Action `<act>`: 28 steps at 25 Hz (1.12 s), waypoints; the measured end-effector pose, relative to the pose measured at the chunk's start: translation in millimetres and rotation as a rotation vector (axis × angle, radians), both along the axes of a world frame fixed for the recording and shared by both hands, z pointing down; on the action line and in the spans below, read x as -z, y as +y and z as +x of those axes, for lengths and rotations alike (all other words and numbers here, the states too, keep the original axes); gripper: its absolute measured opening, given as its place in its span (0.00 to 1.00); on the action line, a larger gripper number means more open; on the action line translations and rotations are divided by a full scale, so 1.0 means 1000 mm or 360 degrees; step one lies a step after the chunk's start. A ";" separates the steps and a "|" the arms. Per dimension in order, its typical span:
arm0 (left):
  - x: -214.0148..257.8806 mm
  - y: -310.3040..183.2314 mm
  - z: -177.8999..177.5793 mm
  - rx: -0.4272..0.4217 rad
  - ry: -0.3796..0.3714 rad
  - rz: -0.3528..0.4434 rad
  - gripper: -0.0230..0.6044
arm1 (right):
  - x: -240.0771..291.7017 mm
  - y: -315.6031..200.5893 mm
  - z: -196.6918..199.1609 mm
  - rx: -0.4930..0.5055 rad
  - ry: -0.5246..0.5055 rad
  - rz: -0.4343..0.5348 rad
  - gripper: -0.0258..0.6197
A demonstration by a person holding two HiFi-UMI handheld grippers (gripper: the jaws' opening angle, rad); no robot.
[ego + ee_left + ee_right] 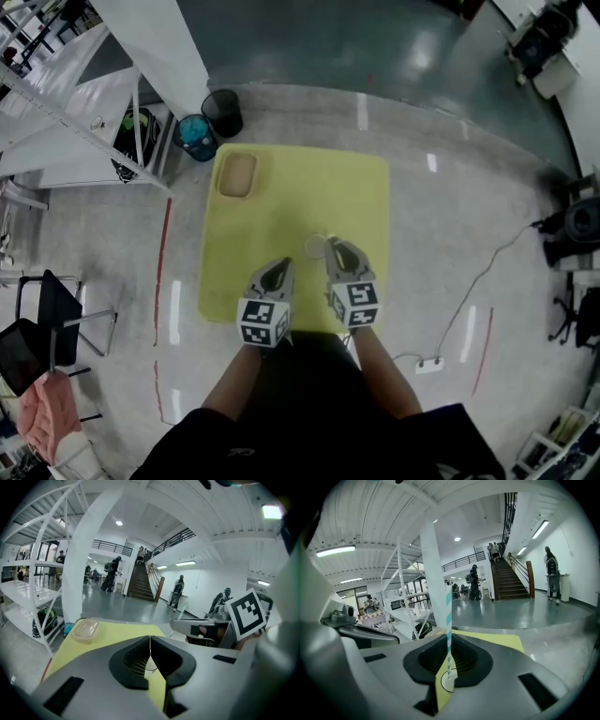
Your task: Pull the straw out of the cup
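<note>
A clear plastic cup (316,247) stands near the front of the yellow table (309,187), between my two grippers. My left gripper (281,269) reaches it from the left. In the left gripper view its jaws (150,644) are closed on a thin clear edge, the cup's wall, with the rim (151,669) curving just below. My right gripper (339,251) is shut on a white straw with teal stripes (448,616), which stands upright through the jaws (449,641). The straw's lower end hangs over the cup's round opening (446,689).
A shallow clear container (236,174) lies at the table's far left corner. A black bin (223,112) and a blue bin (195,137) stand on the floor beyond it, beside white shelving (56,122). A chair (52,319) is at the left, a power strip (428,365) at the right.
</note>
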State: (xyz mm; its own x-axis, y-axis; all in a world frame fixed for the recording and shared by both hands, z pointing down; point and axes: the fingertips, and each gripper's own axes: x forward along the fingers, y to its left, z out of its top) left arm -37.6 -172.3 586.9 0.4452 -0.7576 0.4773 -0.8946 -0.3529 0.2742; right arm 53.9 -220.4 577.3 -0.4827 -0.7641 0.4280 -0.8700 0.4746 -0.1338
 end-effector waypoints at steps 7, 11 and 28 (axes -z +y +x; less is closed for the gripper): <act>0.015 0.003 0.002 -0.0068 -0.0002 0.0067 0.11 | 0.016 0.020 -0.006 -0.0022 0.0021 0.0037 0.10; 0.027 0.008 -0.005 -0.0090 -0.0001 0.0082 0.11 | 0.033 0.033 -0.015 -0.0039 0.0004 0.0062 0.10; 0.076 0.014 -0.003 -0.0279 -0.0007 0.0268 0.11 | 0.084 0.063 -0.019 -0.0194 0.0004 0.0189 0.10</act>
